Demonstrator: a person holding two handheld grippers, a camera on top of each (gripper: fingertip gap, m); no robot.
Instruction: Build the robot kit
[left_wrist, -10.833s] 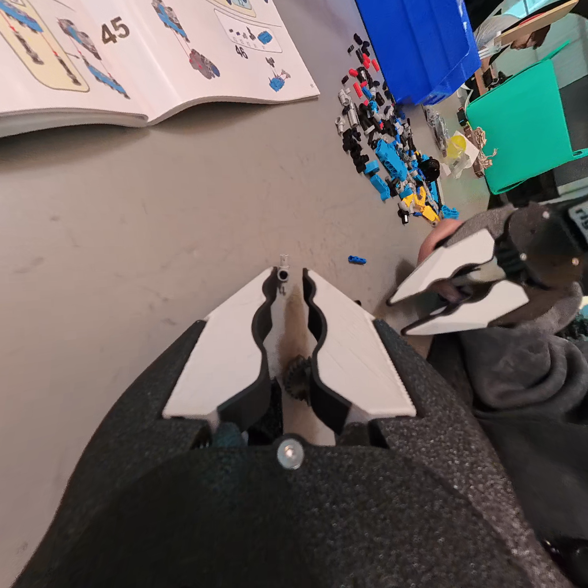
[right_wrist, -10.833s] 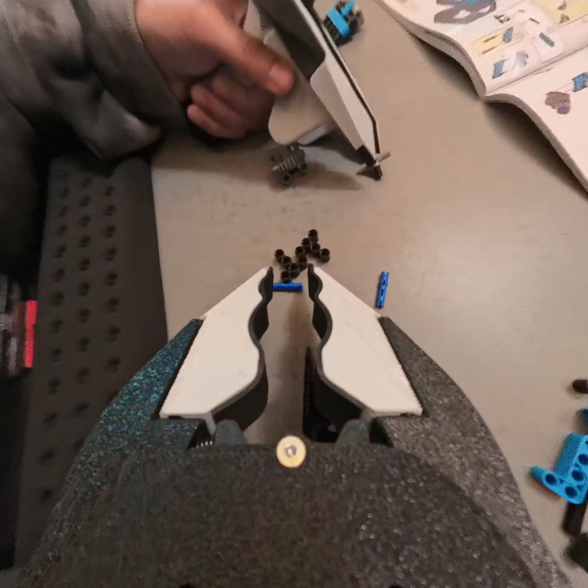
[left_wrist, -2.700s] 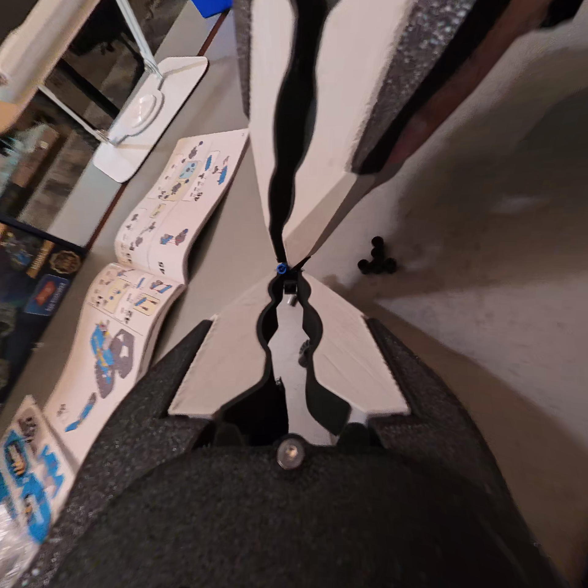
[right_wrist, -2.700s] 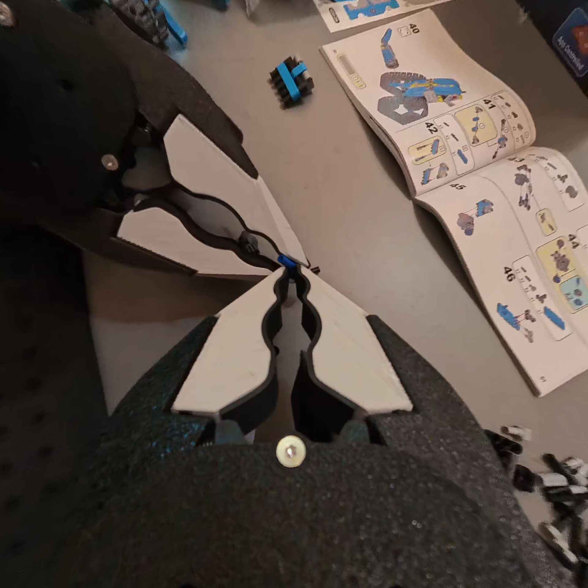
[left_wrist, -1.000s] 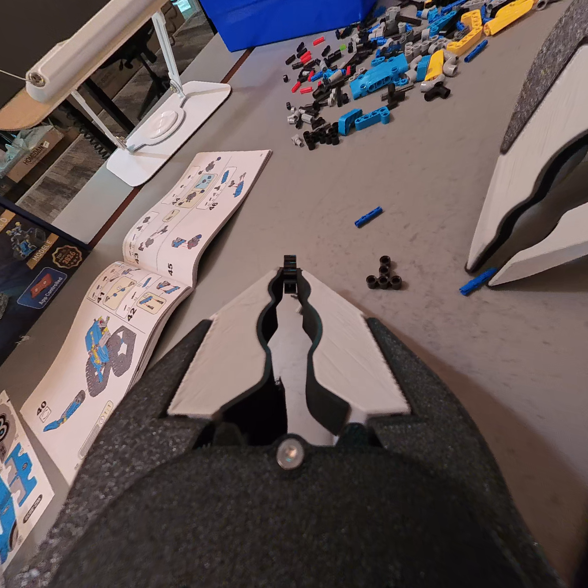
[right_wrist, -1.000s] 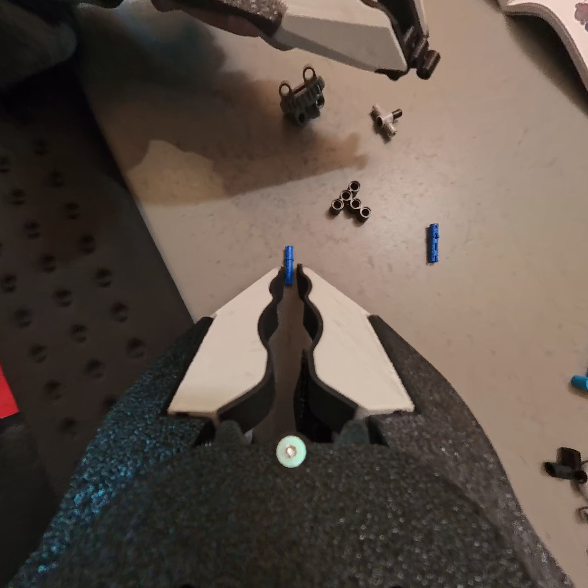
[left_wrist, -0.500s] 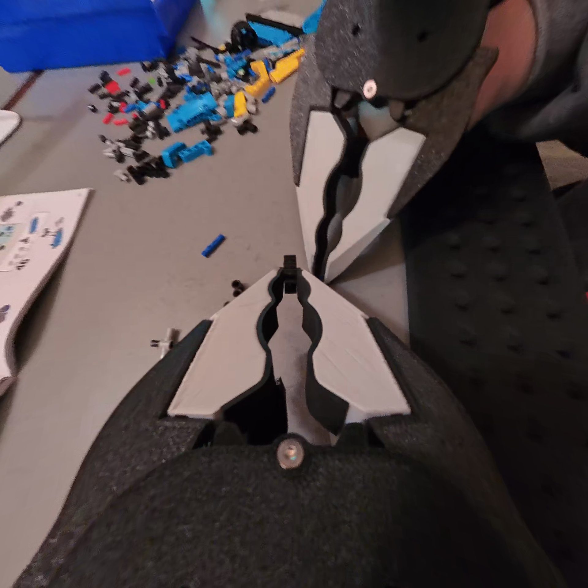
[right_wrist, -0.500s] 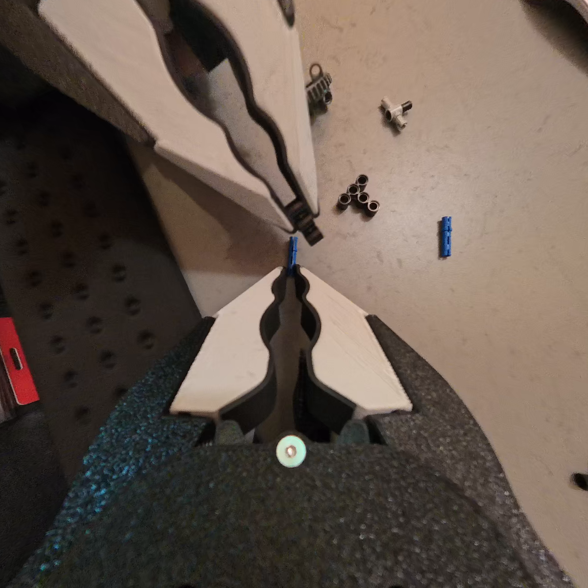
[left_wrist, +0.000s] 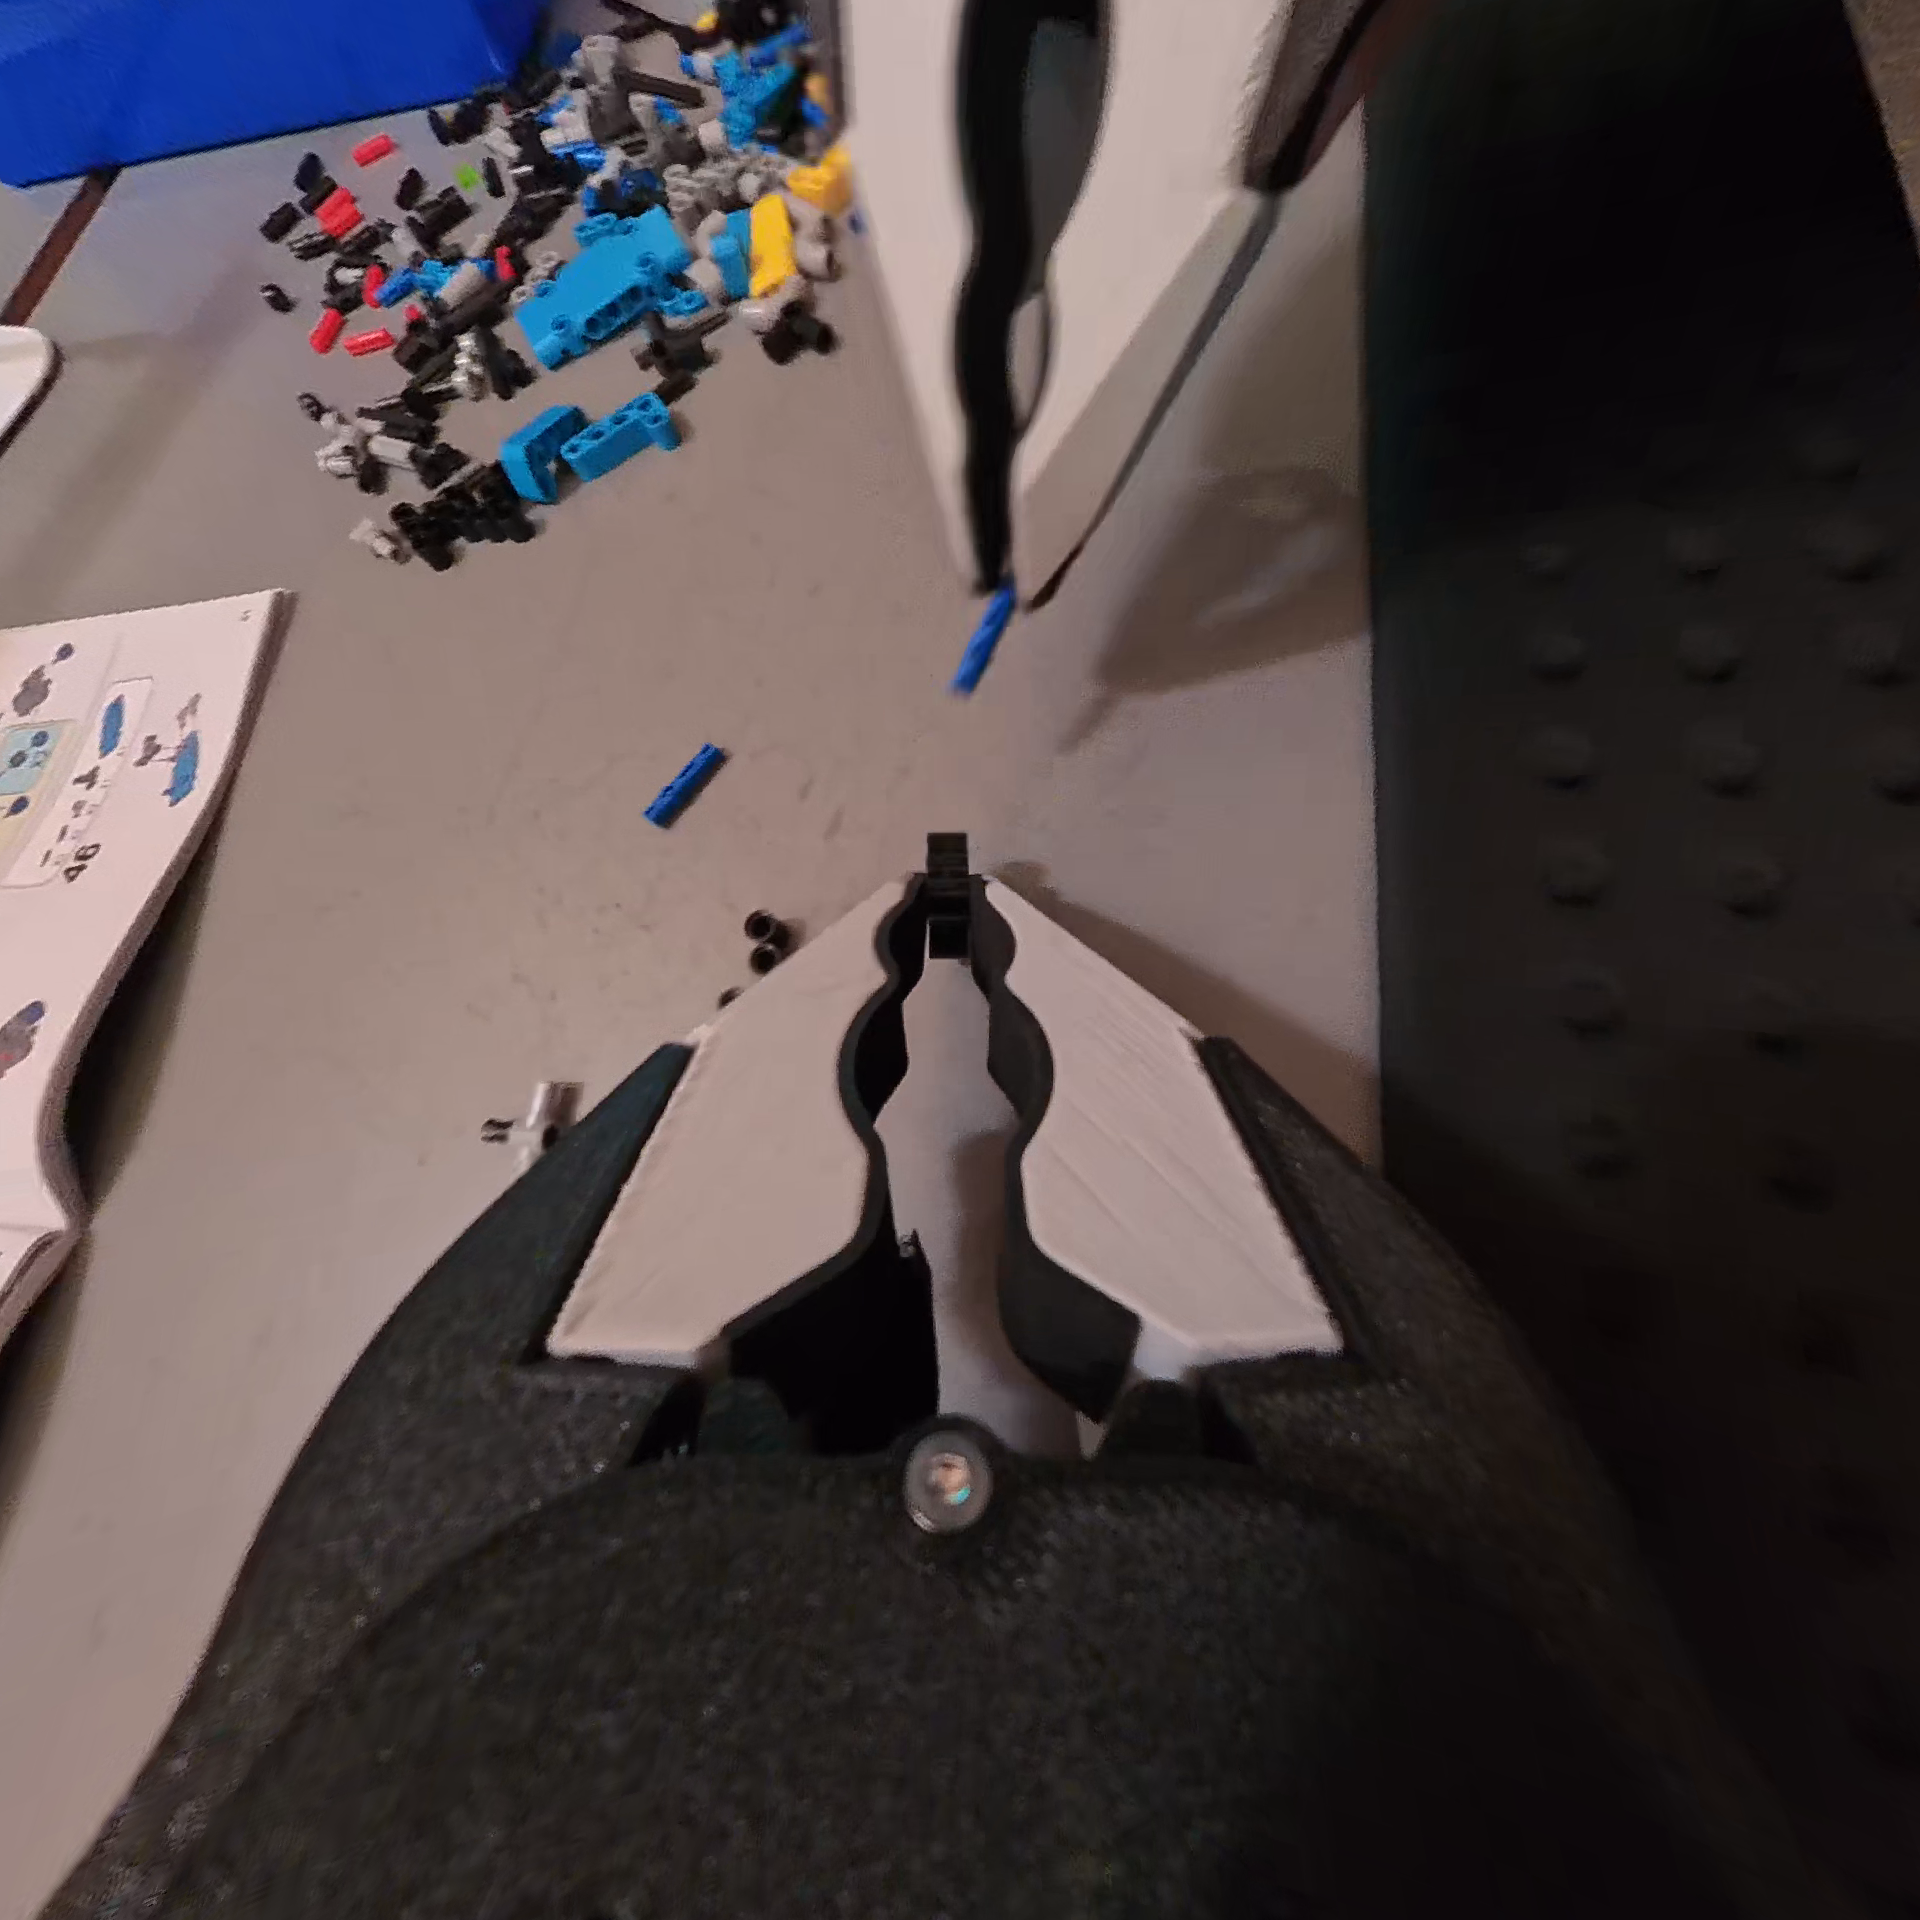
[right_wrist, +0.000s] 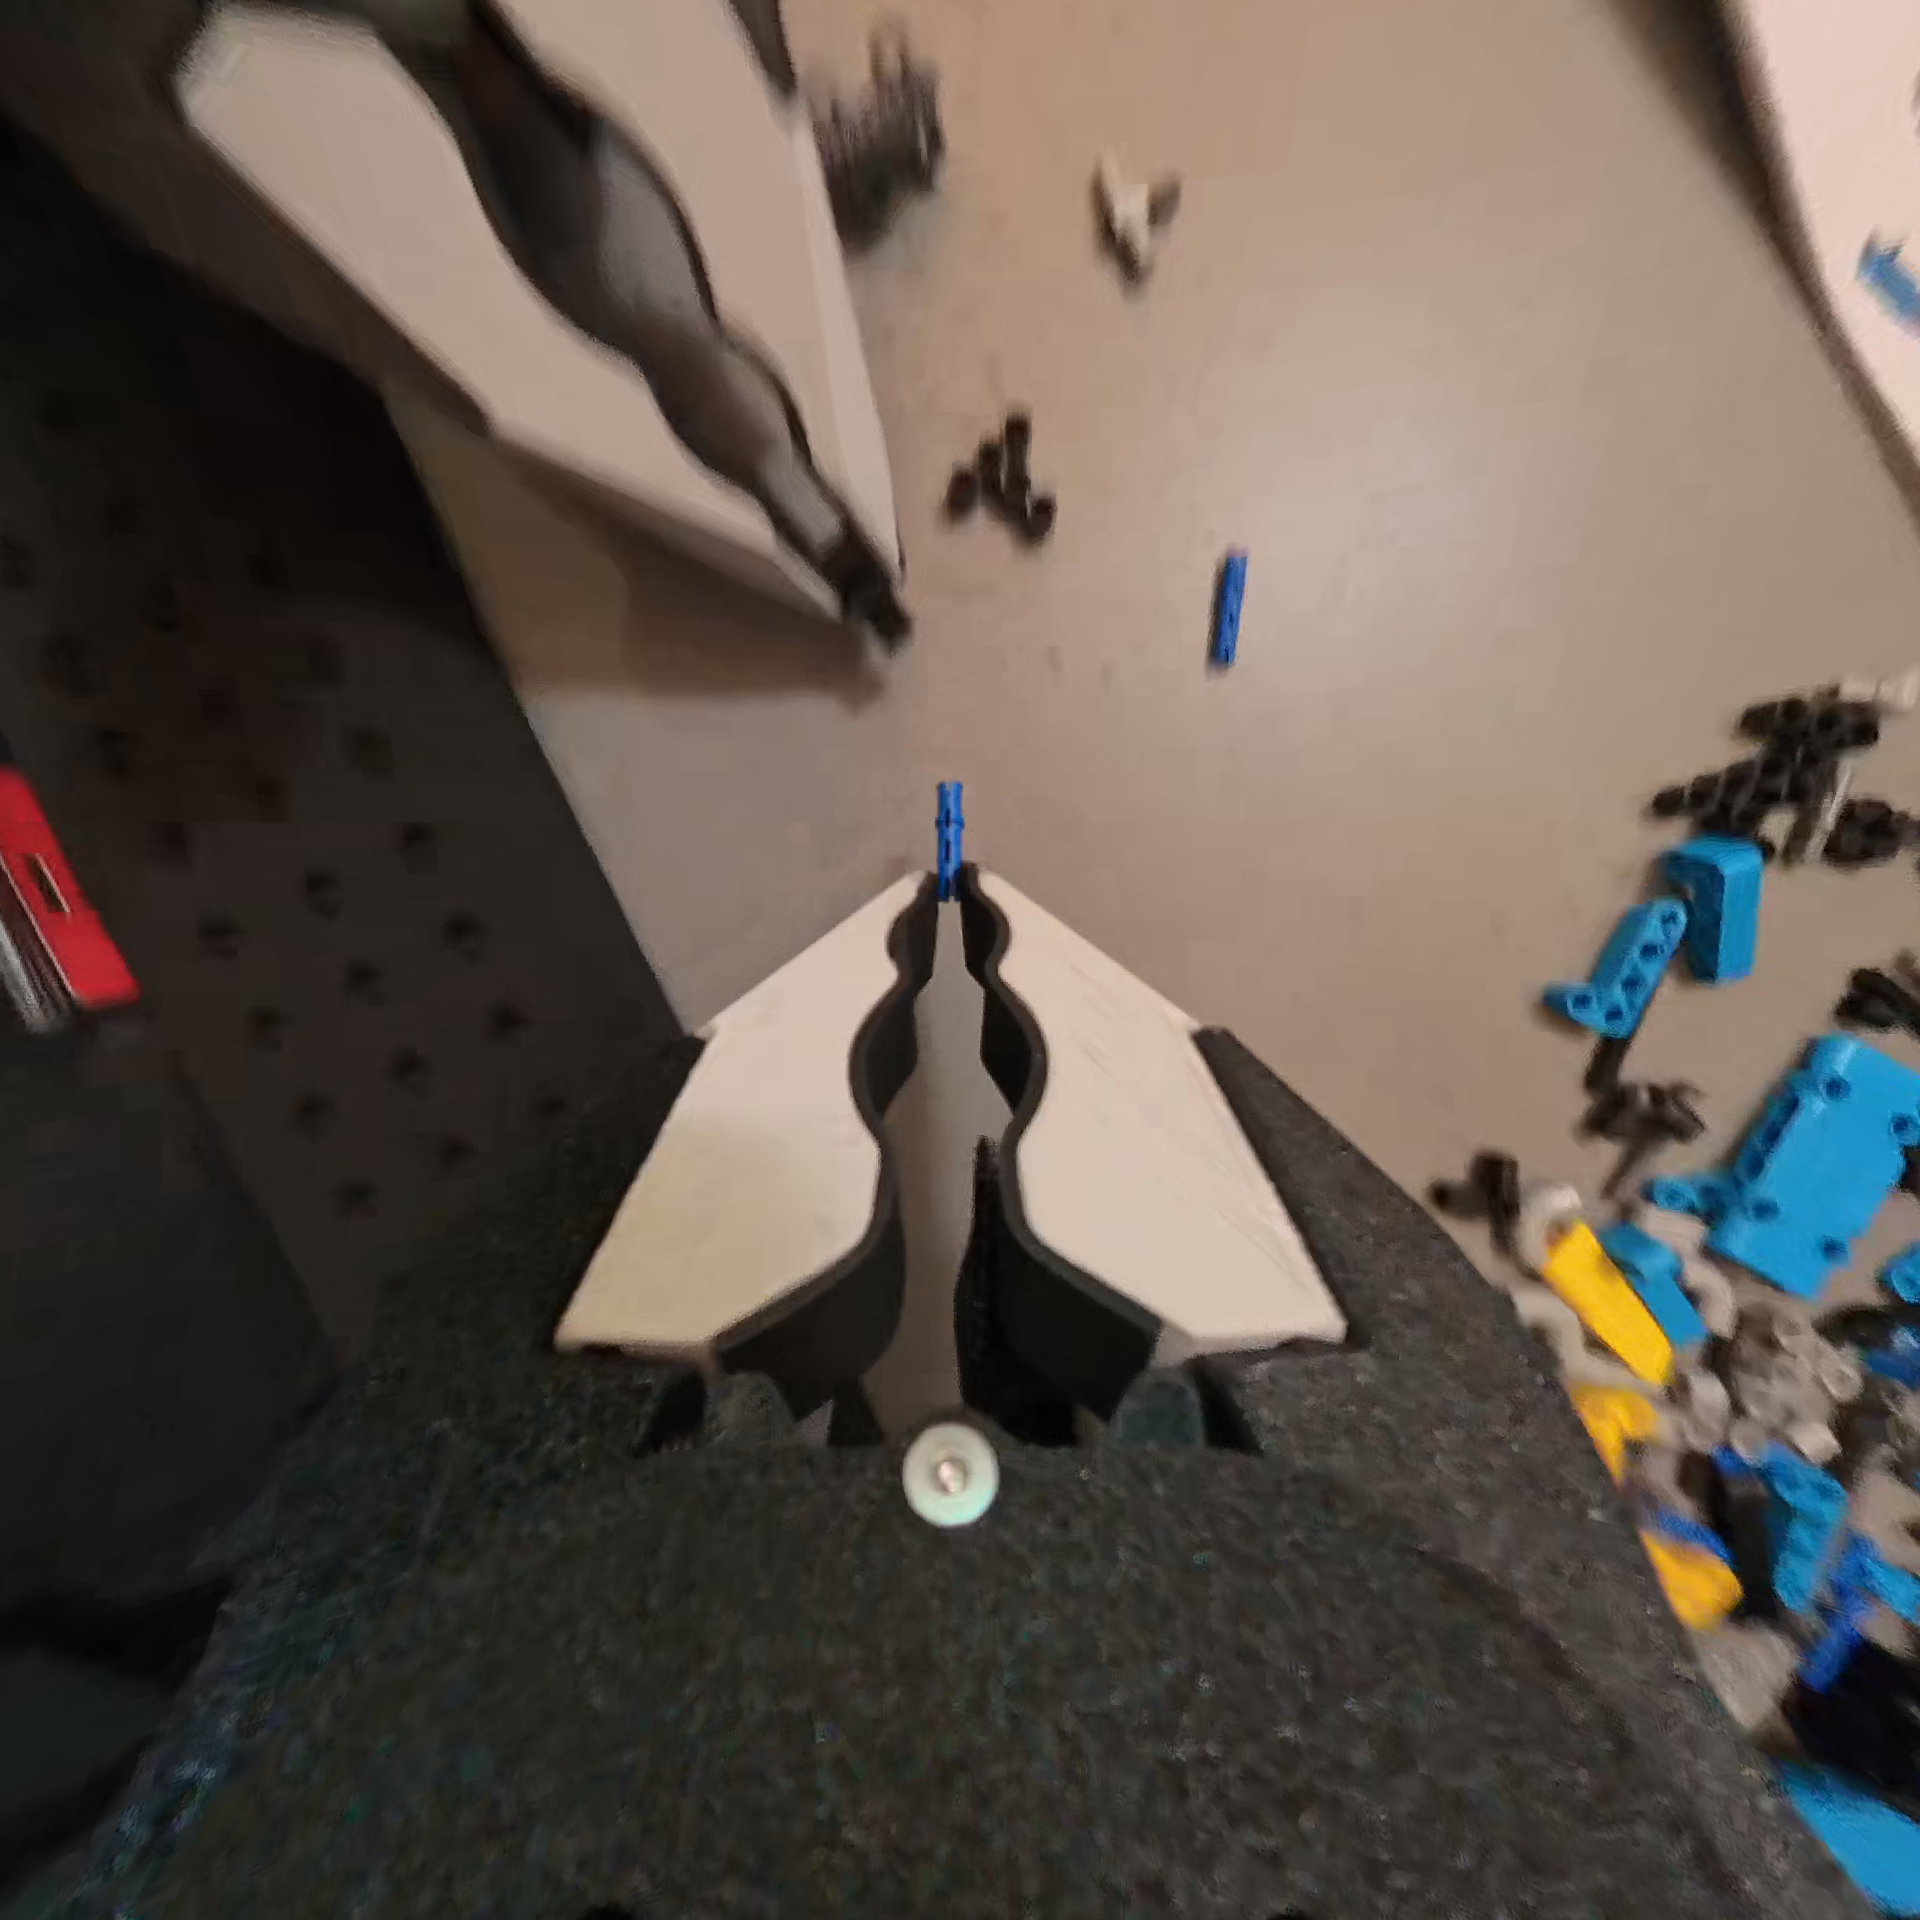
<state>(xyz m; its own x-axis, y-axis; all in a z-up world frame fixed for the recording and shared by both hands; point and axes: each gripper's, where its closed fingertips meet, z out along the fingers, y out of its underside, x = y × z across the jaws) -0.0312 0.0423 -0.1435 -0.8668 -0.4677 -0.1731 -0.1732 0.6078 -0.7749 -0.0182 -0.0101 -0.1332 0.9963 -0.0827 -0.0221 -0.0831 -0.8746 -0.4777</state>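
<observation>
Left gripper (left_wrist: 945, 883) pinches black toothed piece (left_wrist: 945, 862); right gripper (right_wrist: 948, 881) clamps blue pin (right_wrist: 949, 831) (tiny, stiff, probably slippery) by its end.

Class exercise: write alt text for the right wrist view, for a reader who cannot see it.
The right gripper pinches a blue pin above a grey table. The left gripper, up left, holds a small black part; a second blue pin lies beyond, loose bricks at right.
</observation>
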